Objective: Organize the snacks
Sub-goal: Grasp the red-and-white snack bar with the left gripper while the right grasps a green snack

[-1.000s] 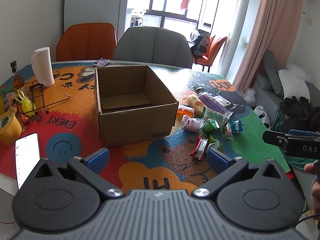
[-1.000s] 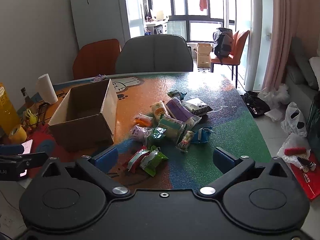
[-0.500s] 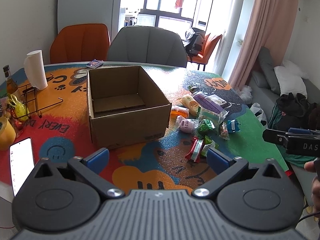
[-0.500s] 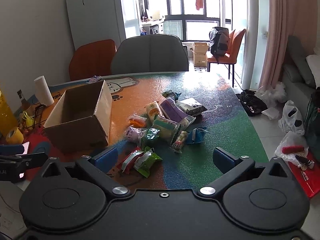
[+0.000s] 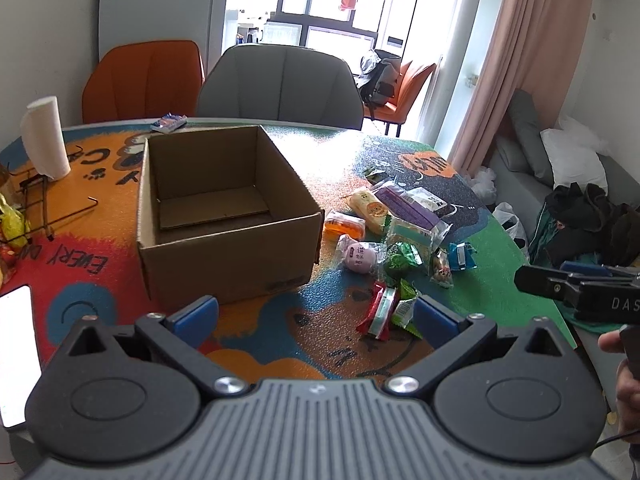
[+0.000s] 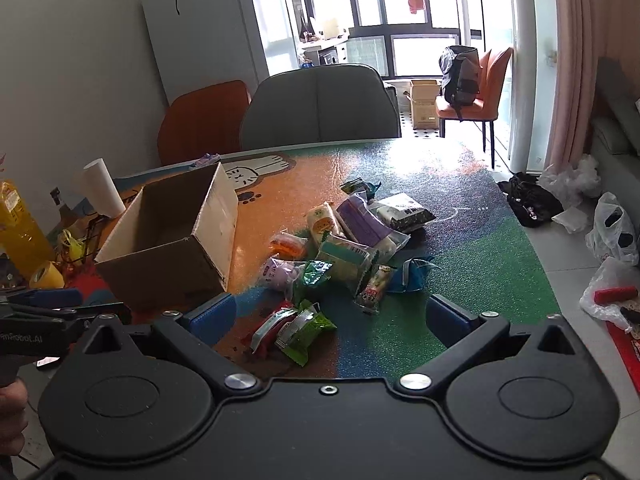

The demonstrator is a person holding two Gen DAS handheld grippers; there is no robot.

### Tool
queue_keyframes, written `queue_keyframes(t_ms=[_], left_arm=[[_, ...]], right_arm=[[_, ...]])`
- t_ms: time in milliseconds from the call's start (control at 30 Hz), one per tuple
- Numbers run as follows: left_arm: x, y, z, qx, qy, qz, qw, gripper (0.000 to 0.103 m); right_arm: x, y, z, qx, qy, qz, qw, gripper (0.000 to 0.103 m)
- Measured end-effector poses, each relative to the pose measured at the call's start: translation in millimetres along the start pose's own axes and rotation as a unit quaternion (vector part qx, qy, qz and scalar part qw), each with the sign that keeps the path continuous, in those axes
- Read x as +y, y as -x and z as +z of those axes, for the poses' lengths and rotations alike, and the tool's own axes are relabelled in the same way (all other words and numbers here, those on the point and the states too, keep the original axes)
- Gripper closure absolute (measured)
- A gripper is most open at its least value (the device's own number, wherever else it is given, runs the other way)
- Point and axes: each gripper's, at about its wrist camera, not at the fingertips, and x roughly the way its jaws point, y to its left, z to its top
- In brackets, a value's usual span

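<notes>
An empty open cardboard box (image 5: pixel 224 216) stands on the colourful table; it also shows in the right wrist view (image 6: pixel 176 244). Several snack packets (image 5: pixel 396 236) lie in a pile to its right, also seen in the right wrist view (image 6: pixel 344 248). A red packet (image 5: pixel 378 312) and a green packet (image 6: pixel 306 330) lie nearest me. My left gripper (image 5: pixel 316 314) is open and empty, above the table's near edge in front of the box. My right gripper (image 6: pixel 332 314) is open and empty, just short of the pile.
A paper towel roll (image 5: pixel 44 138), a wire rack (image 5: pixel 44 196) and a phone (image 5: pixel 14 352) are at the left. A small packet (image 5: pixel 169 122) lies behind the box. A grey chair (image 5: pixel 280 84) and an orange chair (image 5: pixel 144 80) stand behind the table.
Both grippers have drifted slightly, the views shifting a little relative to the box and snacks. Both stay open and empty. Nothing on the table has moved.
</notes>
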Motion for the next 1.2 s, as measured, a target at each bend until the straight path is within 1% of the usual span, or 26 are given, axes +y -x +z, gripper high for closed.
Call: queue_keyframes(t_ms=[167, 233, 333, 400, 500, 567, 667, 700, 800, 833, 867, 900, 967, 1067, 1200], left_arm=[[0, -24, -1, 0.016, 0.01, -0.013, 0.9997, 0.0], [-1, -33, -2, 0.021, 0.012, -0.021, 0.9995, 0.002], [-4, -44, -2, 0.024, 0.009, -0.029, 0.9992, 0.003], [-8, -53, -3, 0.029, 0.004, -0.032, 0.9991, 0.009], [-11, -68, -3, 0.04, 0.005, -0.038, 0.9985, 0.016], [-12, -78, -3, 0.047, 0.006, -0.044, 0.9979, 0.02], [-14, -91, -3, 0.054, 0.006, -0.048, 0.9973, 0.024], [-15, -95, -3, 0.056, 0.005, -0.05, 0.9971, 0.028], [-18, -108, -3, 0.07, 0.002, -0.057, 0.9959, 0.037], [-19, -112, -3, 0.073, 0.0, -0.059, 0.9956, 0.039], [-20, -115, -4, 0.075, -0.001, -0.059, 0.9954, 0.044], [-20, -119, -4, 0.078, -0.003, -0.059, 0.9952, 0.046], [-18, -125, -5, 0.086, 0.002, -0.061, 0.9945, 0.048], [-15, -132, -6, 0.095, 0.01, -0.067, 0.9932, 0.055], [-12, -138, -4, 0.099, 0.016, -0.072, 0.9923, 0.055]], right_arm=[[-7, -14, -5, 0.007, 0.0, 0.01, 1.0, 0.0], [-10, -20, -6, 0.01, -0.004, 0.011, 1.0, 0.001], [-15, -28, -8, 0.019, -0.014, 0.024, 0.999, 0.007], [-18, -35, -9, 0.027, -0.02, 0.026, 0.999, 0.012], [-20, -48, -11, 0.04, -0.025, 0.026, 0.999, 0.016], [-21, -55, -11, 0.047, -0.03, 0.026, 0.998, 0.017], [-22, -68, -12, 0.057, -0.032, 0.024, 0.998, 0.017], [-22, -72, -13, 0.059, -0.032, 0.025, 0.997, 0.017], [-21, -84, -11, 0.07, -0.033, 0.026, 0.997, 0.017], [-21, -88, -11, 0.073, -0.03, 0.028, 0.996, 0.017], [-20, -91, -11, 0.076, -0.028, 0.029, 0.996, 0.018], [-20, -95, -11, 0.079, -0.027, 0.029, 0.996, 0.019], [-20, -103, -10, 0.086, -0.027, 0.028, 0.996, 0.02], [-19, -112, -9, 0.093, -0.026, 0.029, 0.995, 0.023], [-16, -120, -9, 0.102, -0.01, 0.027, 0.994, 0.023]])
